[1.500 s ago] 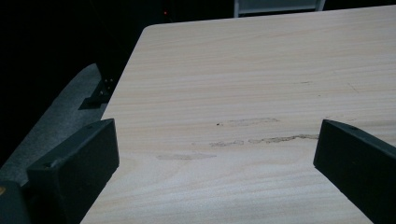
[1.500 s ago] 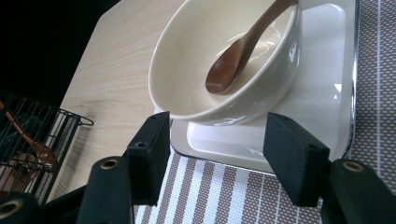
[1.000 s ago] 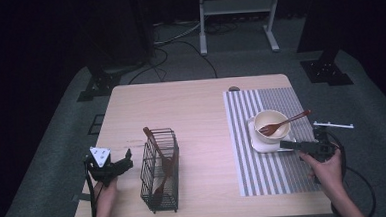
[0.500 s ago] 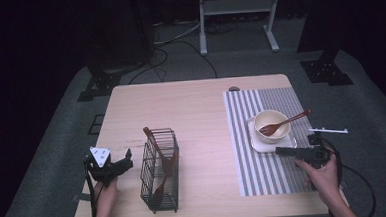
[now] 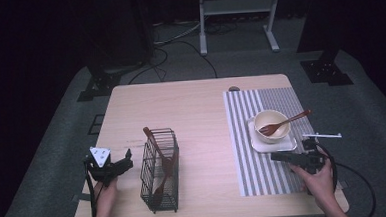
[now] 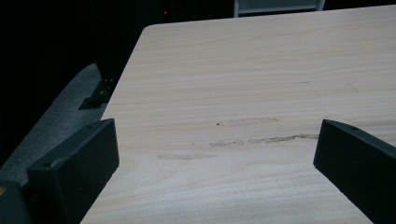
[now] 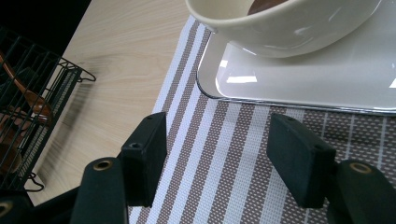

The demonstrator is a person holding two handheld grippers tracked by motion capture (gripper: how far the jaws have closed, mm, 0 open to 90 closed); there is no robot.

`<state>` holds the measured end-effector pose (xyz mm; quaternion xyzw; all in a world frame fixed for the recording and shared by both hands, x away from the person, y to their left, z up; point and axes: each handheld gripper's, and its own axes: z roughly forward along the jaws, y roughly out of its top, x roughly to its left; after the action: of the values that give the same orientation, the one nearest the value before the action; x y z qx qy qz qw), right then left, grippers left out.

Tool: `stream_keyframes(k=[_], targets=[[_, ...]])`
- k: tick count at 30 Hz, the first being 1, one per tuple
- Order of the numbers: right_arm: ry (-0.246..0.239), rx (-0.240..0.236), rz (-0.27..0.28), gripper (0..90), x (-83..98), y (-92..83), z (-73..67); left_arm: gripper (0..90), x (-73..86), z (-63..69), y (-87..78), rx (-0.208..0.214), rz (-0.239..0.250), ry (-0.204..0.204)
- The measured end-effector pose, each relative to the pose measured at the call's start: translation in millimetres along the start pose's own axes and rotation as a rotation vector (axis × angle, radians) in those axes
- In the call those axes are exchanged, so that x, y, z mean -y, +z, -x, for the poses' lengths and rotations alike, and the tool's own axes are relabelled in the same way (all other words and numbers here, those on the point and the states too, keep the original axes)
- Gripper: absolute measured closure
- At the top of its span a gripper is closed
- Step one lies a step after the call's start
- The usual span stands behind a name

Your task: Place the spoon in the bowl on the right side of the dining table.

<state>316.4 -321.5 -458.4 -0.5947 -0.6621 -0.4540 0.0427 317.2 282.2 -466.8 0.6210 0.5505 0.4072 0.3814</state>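
Bowl (image 5: 271, 125) with a wooden fork (image 5: 284, 122) sits on a white tray (image 5: 274, 144) on the striped mat (image 5: 264, 171). Right gripper (image 5: 279, 157) hovers just beside the tray, jaws apart and empty; left gripper (image 5: 125, 160) gapes wide, well apart from the bowl.

The left gripper (image 5: 127, 160) rests low at the near left, its jaws spread wide with nothing between them; the right gripper (image 5: 276, 156), held by the right hand (image 5: 318, 174), points leftward, its jaws parted and empty.
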Motion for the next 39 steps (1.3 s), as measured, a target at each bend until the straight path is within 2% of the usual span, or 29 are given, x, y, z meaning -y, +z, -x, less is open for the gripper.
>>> stream_keyframes(k=[12,21,39], targets=[[-0.016,0.0,-0.007,36.2,9.2,3.1,-5.9,0.0,0.0,0.3,0.0,0.0,0.0,0.001],[-0.054,-0.014,-0.013,36.0,14.8,6.1,-18.0,0.0,0.0,0.3,0.0,0.0,0.0,0.001],[-0.079,-0.029,-0.021,35.7,22.8,9.6,-29.2,0.0,0.0,0.1,-0.1,0.003,0.0,0.001]])
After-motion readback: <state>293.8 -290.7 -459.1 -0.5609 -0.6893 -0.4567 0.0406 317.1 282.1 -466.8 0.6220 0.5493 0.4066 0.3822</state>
